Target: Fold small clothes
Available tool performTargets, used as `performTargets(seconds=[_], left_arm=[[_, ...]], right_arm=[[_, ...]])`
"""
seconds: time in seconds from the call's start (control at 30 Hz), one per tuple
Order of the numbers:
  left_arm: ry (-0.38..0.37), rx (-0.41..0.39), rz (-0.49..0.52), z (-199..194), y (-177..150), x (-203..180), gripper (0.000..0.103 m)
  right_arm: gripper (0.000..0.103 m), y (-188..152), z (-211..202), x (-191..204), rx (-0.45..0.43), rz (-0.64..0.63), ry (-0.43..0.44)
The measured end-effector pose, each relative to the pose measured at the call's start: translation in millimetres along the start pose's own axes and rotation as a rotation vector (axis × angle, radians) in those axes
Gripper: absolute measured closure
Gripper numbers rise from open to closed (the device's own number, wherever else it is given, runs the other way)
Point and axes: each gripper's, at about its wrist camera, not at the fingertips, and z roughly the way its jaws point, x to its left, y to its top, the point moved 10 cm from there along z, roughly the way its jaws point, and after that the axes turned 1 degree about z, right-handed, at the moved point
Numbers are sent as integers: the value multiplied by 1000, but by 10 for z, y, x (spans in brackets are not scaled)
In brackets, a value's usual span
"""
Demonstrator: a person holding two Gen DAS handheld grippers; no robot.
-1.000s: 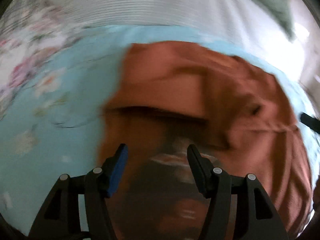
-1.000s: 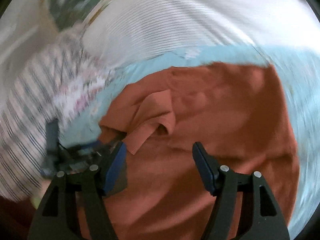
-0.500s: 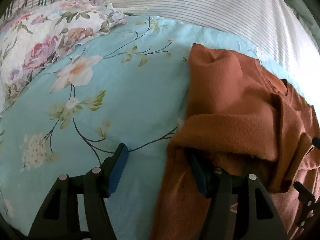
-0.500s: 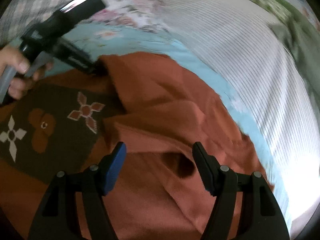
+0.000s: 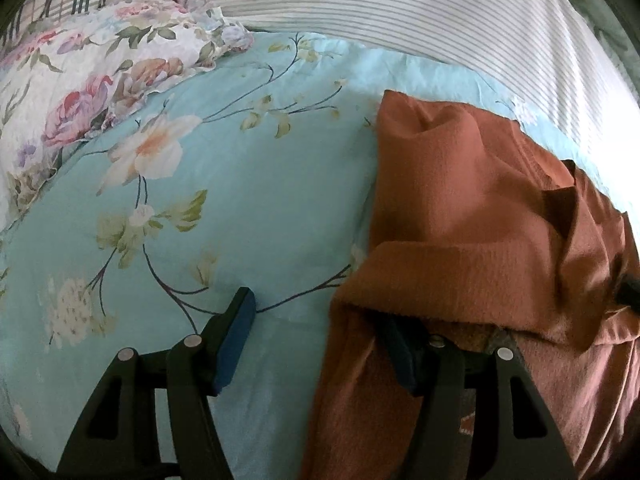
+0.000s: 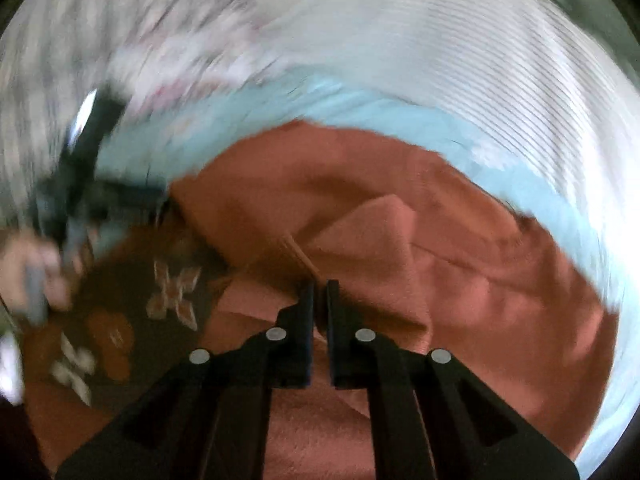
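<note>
The step in hand looks like gathering a fold of the rust-orange sweater, which lies rumpled on the light-blue floral bedsheet. The right gripper has just been closing; its fingers now stand clenched on a raised flap of the knit near the sweater's middle. The left gripper stands released at the sweater's side edge, one finger over bare sheet, the other tucked under a folded-over band of fabric. Next, I judge, the left fingers must close on that edge before any lift.
</note>
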Motion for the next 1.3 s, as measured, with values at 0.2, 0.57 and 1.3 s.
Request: performTargets(seconds=[0.2, 0.57, 1.3], left_arm=[[24, 0, -35, -6, -19, 60, 40], [39, -3, -59, -26, -46, 105, 40], [76, 9, -46, -36, -51, 77, 44]], right_arm=[[97, -162, -453, -960, -144, 578, 39], [97, -828, -616, -1463, -180, 927, -38], [101, -790, -768, -1768, -138, 969, -56]])
